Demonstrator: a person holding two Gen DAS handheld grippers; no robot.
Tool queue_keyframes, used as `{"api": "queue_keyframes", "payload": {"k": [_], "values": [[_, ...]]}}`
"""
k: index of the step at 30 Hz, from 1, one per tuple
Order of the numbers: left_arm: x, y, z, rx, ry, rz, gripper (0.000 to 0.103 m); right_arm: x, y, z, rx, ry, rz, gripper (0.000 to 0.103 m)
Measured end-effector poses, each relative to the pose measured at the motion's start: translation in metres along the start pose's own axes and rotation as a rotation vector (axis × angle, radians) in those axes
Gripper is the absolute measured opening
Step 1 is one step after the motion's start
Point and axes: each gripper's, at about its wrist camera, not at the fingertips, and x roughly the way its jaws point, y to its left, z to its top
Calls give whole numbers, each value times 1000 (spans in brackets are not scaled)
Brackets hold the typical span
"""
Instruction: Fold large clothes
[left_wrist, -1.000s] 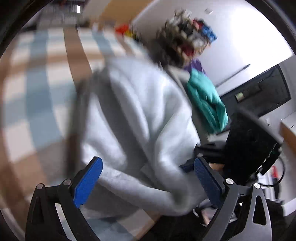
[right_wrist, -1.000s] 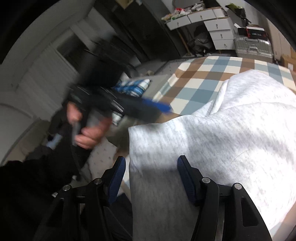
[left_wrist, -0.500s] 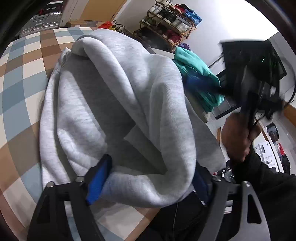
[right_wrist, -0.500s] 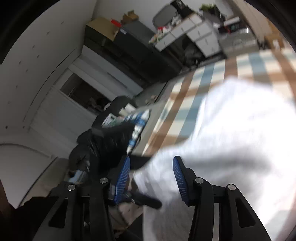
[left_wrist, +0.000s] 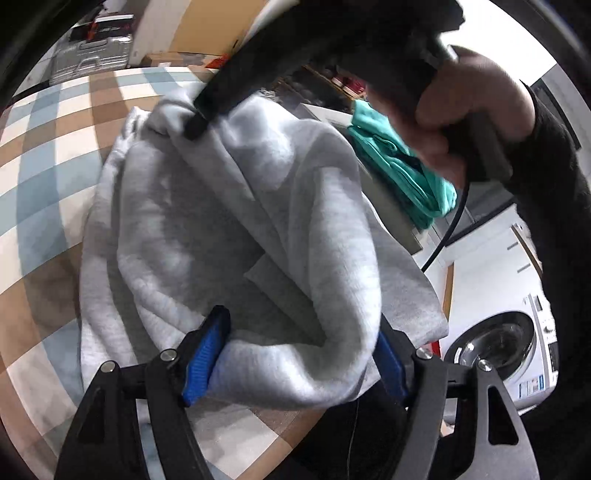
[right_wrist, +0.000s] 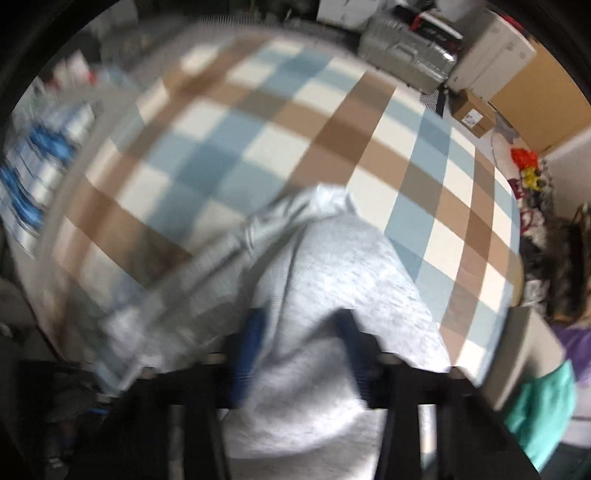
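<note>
The grey sweatshirt lies bunched on the checked worktop, its near edge overhanging the worktop's front. The left tool is closing, and a thick rolled fold of the sweatshirt fills the gap between its blue pads, which press the fabric on both sides. The right tool, gripped by the person's hand, is also closing with a fold of the same sweatshirt bulging between its pads; that view is blurred.
</note>
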Motion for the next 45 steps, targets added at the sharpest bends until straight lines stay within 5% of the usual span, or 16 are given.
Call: {"api": "queue_keyframes", "payload": {"k": [2,6,15,24,26,30,32,34,38,42,45], "values": [[-2,-3,3,15,-6,-26,44,1,1,-15,-4,-12,-26,11],[-21,15,2,-11,-32,-35,30,-34,-31,-13,150,-156,66,9],[-53,69,5,-124,-62,-60,27,-40,-70,5,496,-306,288,8],[-47,113,-11,-222,-65,-161,28,-2,-93,35,616,-252,167,0],[-44,117,-10,-247,-70,-185,31,-3,-105,29,643,-242,265,0],[-36,124,-3,-291,-63,-210,36,-51,-97,3,474,-339,335,10],[-36,123,5,-301,-68,-209,37,-72,-90,-26,419,-398,331,51],[-35,120,6,-303,-68,-183,42,-84,-83,-58,387,-436,355,75],[-35,109,9,-284,-78,-115,53,-93,-57,-130,330,-531,469,75],[-33,104,16,-281,-79,-55,54,-62,-17,-167,271,-476,622,75],[-26,110,23,-292,-78,-9,54,-36,12,-166,230,-465,573,78]]}}
